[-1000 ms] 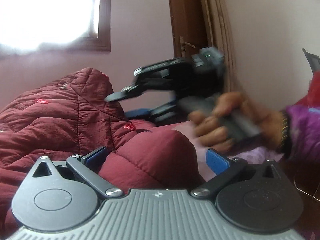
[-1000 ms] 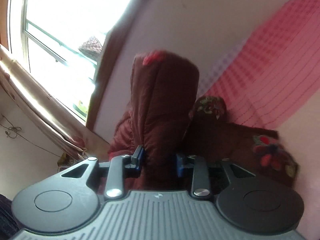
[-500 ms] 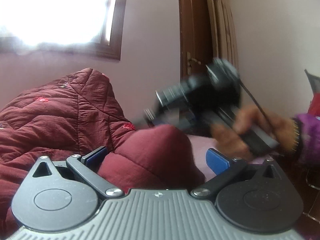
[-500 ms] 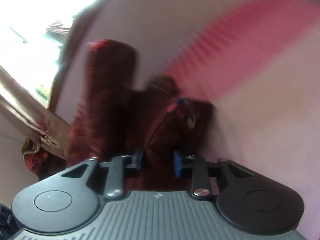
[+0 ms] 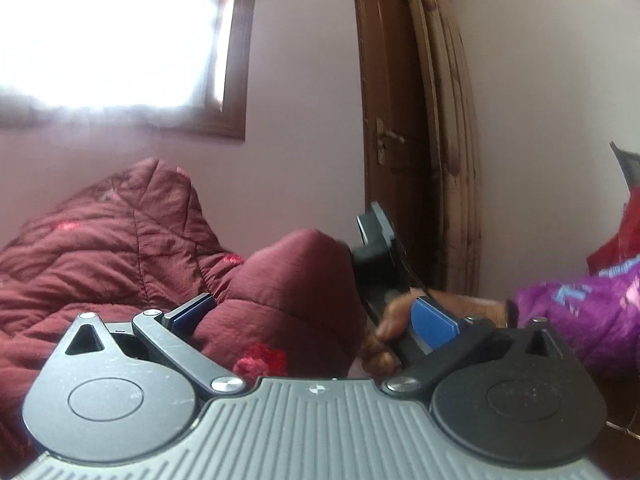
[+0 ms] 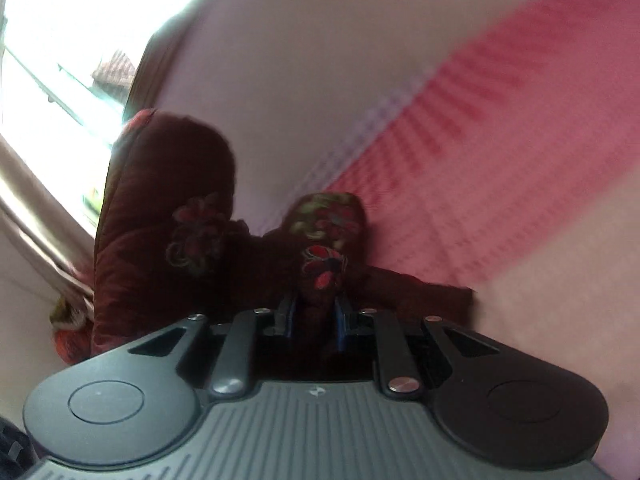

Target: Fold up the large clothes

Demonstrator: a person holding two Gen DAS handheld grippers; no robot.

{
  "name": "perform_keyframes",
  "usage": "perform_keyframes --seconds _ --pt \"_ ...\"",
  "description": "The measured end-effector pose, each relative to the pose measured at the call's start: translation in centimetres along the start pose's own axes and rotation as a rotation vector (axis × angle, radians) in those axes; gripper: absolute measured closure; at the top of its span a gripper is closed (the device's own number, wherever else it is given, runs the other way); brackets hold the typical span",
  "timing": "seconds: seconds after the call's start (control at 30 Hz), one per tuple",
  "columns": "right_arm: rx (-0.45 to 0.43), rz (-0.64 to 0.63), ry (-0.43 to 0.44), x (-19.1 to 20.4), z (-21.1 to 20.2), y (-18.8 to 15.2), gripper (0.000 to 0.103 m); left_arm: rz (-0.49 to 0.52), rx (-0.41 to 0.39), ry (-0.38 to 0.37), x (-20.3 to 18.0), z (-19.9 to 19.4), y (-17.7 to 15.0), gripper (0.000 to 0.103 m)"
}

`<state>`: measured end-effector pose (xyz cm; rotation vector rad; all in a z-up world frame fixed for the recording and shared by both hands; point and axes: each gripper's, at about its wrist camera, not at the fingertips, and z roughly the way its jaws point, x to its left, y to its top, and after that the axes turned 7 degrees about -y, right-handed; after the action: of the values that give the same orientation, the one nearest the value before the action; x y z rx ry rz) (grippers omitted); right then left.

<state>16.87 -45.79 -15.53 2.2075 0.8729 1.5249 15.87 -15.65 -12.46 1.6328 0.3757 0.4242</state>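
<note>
Nearest in the right wrist view, low at centre, the right gripper [image 6: 314, 314] has its blue pads drawn close together on a narrow ridge of the maroon quilted garment [image 6: 160, 220], so it is pinching the cloth just below an embroidered red flower. Behind that pinch the garment heaps up in the left half of the frame, with the pink patterned sheet [image 6: 460, 168] running across the upper right and a bright window at the upper left. In the left wrist view the left gripper [image 5: 316, 316] stands spread wide: a thick puffed fold of the same garment sits between the pads, the left pad seeming to lie against the cloth and the right pad standing clear of it, so nothing is clamped there. Just past that right pad a hand [image 5: 386, 332] in a purple sleeve [image 5: 580, 312] grips the other tool's handle, and farther back are a dark wooden door [image 5: 392, 128] and the pale wall. The step looks like gathering an edge for a fold. To do it well, I would close the left tool on a thinner seam instead of the bulky roll, keep both grips level, and draw the padded cloth taut before laying it over, since it springs back.
</note>
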Motion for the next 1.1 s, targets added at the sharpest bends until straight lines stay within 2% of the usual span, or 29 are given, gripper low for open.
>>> perform_keyframes --seconds 0.1,0.23,0.3,0.33,0.37,0.4,0.43,0.47,0.5,0.57,0.63,0.67,0.7,0.77,0.8,0.87,0.97,1.03,1.1 --pt "0.007 -0.044 -0.037 0.5 0.0 0.5 0.081 -0.024 -0.003 -0.014 -0.3 1.1 0.4 0.001" --pt "0.022 -0.095 -0.079 1.1 -0.3 1.7 0.074 -0.022 0.082 -0.038 -0.9 2.9 -0.7 0.002" --pt "0.011 -0.113 -0.135 1.9 -1.7 3.0 0.054 -0.002 0.129 -0.035 -1.2 3.6 -1.1 0.002" --pt "-0.018 -0.112 -0.143 2.3 -2.5 4.0 0.051 -0.001 0.133 -0.040 -1.1 3.6 -1.2 0.002" --pt "-0.054 -0.101 -0.130 2.9 -3.6 5.2 0.046 -0.006 0.131 -0.042 -1.0 3.7 -1.2 0.002" --pt "-0.073 -0.092 -0.104 3.7 -4.3 6.3 0.037 -0.010 0.131 -0.040 -0.9 3.6 -1.3 0.002" --pt "-0.075 -0.097 -0.078 4.7 -4.7 7.1 0.031 -0.011 0.134 -0.038 -0.9 3.7 -1.4 0.002" --pt "-0.061 -0.119 -0.052 6.1 -4.6 7.7 0.018 -0.008 0.137 -0.037 -0.8 3.8 -1.5 0.002" --pt "-0.034 -0.150 -0.039 7.5 -4.1 7.9 0.012 -0.006 0.141 -0.034 -0.9 3.8 -1.5 0.002" --pt "0.039 -0.262 -0.057 11.0 -2.1 7.4 0.012 -0.001 0.150 -0.026 -0.9 4.1 -1.3 0.002" --pt "0.105 -0.387 -0.121 14.2 0.7 6.0 0.013 0.004 0.158 -0.022 -0.9 4.5 -1.2 0.001" --pt "0.133 -0.427 -0.147 15.4 2.1 5.1 0.019 0.006 0.161 -0.017 -0.8 4.5 -1.2 0.001" --pt "0.142 -0.468 -0.157 16.7 2.9 4.3 0.049 0.007 0.161 -0.002 -0.8 4.6 -1.3 0.001" --pt "0.101 -0.588 -0.175 19.5 2.4 3.1 0.068 -0.010 0.150 0.026 -0.5 4.6 -1.1 0.000" --pt "0.062 -0.616 -0.145 20.5 1.1 2.7 0.074 -0.017 0.134 0.031 -0.4 4.4 -1.2 0.000" --pt "0.000 -0.598 -0.109 21.1 -2.2 1.9 0.077 -0.012 0.103 0.008 -0.4 3.8 -1.4 0.000" --pt "-0.087 -0.569 -0.113 20.0 -7.1 -0.7 0.078 0.064 0.097 -0.042 -1.4 3.3 -2.0 0.000" --pt "-0.127 -0.504 -0.135 17.7 -9.1 -2.1 0.079 0.082 0.111 -0.062 -1.6 3.5 -2.0 0.000" --pt "-0.121 -0.410 -0.156 14.7 -9.5 -2.7 0.079 0.084 0.123 -0.073 -1.5 3.8 -2.0 0.000"
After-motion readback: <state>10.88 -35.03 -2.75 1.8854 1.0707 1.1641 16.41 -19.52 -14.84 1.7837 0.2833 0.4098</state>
